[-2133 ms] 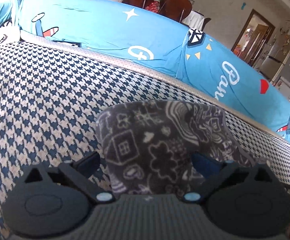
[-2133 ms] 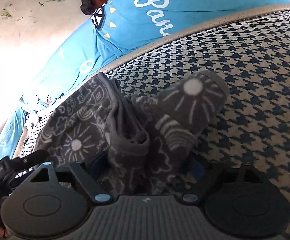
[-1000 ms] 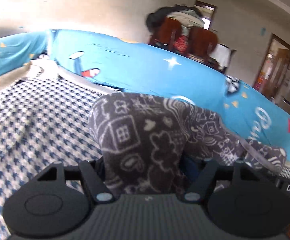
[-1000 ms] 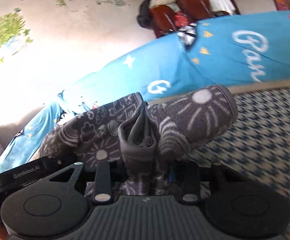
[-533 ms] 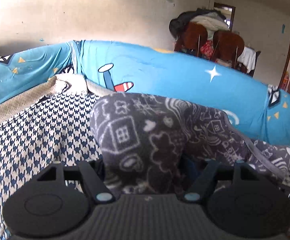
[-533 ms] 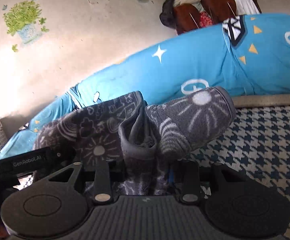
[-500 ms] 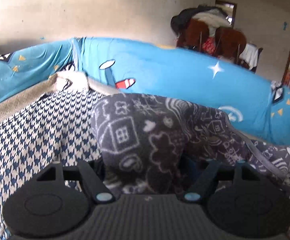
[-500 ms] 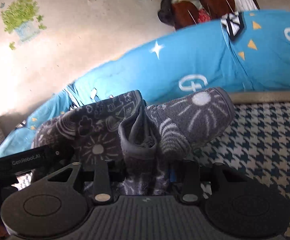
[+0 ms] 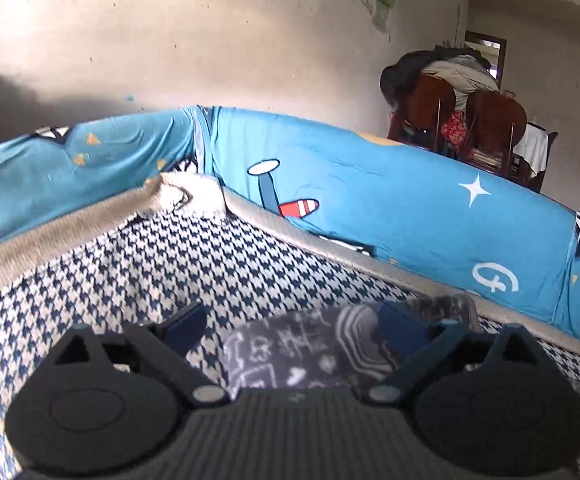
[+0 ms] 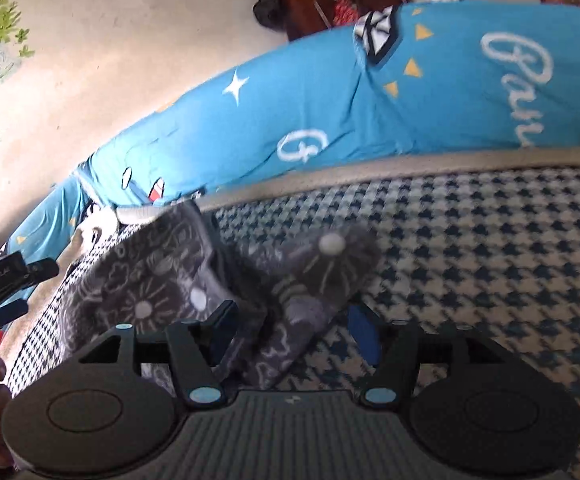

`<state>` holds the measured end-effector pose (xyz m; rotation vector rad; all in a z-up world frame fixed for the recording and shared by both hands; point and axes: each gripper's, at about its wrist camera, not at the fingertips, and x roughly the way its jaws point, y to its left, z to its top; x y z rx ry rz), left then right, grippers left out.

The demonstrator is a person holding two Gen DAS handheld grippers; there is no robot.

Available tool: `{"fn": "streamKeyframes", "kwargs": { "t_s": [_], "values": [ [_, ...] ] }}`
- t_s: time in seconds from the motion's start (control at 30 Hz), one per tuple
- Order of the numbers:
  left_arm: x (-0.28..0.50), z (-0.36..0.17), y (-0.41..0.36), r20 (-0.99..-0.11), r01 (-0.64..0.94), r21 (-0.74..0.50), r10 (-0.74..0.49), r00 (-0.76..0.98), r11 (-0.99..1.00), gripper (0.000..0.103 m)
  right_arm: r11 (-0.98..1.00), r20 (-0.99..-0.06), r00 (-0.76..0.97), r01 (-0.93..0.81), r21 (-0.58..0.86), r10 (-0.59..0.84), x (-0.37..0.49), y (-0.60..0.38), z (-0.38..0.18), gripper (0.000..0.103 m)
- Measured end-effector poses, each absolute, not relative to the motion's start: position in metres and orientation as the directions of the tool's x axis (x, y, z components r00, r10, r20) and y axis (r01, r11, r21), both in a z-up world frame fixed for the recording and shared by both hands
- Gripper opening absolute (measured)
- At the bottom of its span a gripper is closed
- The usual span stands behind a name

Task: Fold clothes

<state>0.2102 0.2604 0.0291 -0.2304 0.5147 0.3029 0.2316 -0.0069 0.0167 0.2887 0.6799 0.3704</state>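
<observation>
Grey fleece garment (image 9: 309, 350), doodle-printed, lies on the houndstooth cover (image 9: 138, 272) between my left gripper (image 9: 297, 326)'s opening jaws, their pads clear of it: I judge this a release after a fold. Blue cartoon-print bolsters (image 9: 409, 208) wall the surface; chairs (image 9: 465, 120) stand beyond.

Right wrist view: my right gripper (image 10: 293, 326) is opening too, the bunched garment (image 10: 274, 280) slumping loose between its fingers onto the same cover (image 10: 489, 260).
</observation>
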Motion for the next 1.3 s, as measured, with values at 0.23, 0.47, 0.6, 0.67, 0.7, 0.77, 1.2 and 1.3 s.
{"fn": "streamKeyframes", "kwargs": {
  "t_s": [0.23, 0.47, 0.6, 0.67, 0.7, 0.77, 1.2, 1.3],
  "values": [
    [0.217, 0.017, 0.271, -0.587, -0.395, -0.109, 0.262, 0.766, 0.912, 0.098, 0.793, -0.434, 0.664, -0.5, 0.349, 0.609, 0.212, 0.028, 0.029, 0.047],
    [0.218, 0.009, 0.277, -0.634, -0.416, -0.097, 0.266, 0.726, 0.904, 0.099, 0.743, -0.457, 0.594, -0.604, 0.289, 0.662, 0.213, 0.064, 0.013, 0.046],
    [0.217, 0.007, 0.284, -0.633, -0.433, -0.105, 0.276, 0.724, 0.895, 0.099, 0.757, -0.48, 0.601, -0.6, 0.257, 0.639, 0.218, 0.066, 0.004, 0.046],
    [0.218, 0.005, 0.286, -0.635, -0.437, -0.104, 0.278, 0.721, 0.894, 0.101, 0.787, -0.518, 0.613, -0.573, 0.229, 0.597, 0.224, 0.065, -0.004, 0.046],
    [0.22, 0.002, 0.287, -0.638, -0.438, -0.102, 0.279, 0.718, 0.893, 0.102, 0.795, -0.532, 0.613, -0.564, 0.224, 0.585, 0.227, 0.064, -0.008, 0.045],
    [0.222, -0.002, 0.288, -0.637, -0.439, -0.096, 0.284, 0.717, 0.893, 0.102, 0.796, -0.546, 0.604, -0.56, 0.227, 0.581, 0.229, 0.061, -0.014, 0.042],
    [0.243, -0.023, 0.294, -0.647, -0.448, -0.069, 0.302, 0.701, 0.891, 0.103, 0.813, -0.56, 0.617, -0.548, 0.197, 0.552, 0.224, 0.056, -0.019, 0.032],
    [0.246, -0.025, 0.295, -0.65, -0.447, -0.074, 0.297, 0.7, 0.892, 0.103, 0.816, -0.563, 0.622, -0.548, 0.185, 0.545, 0.221, 0.056, -0.018, 0.031]
  ]
}}
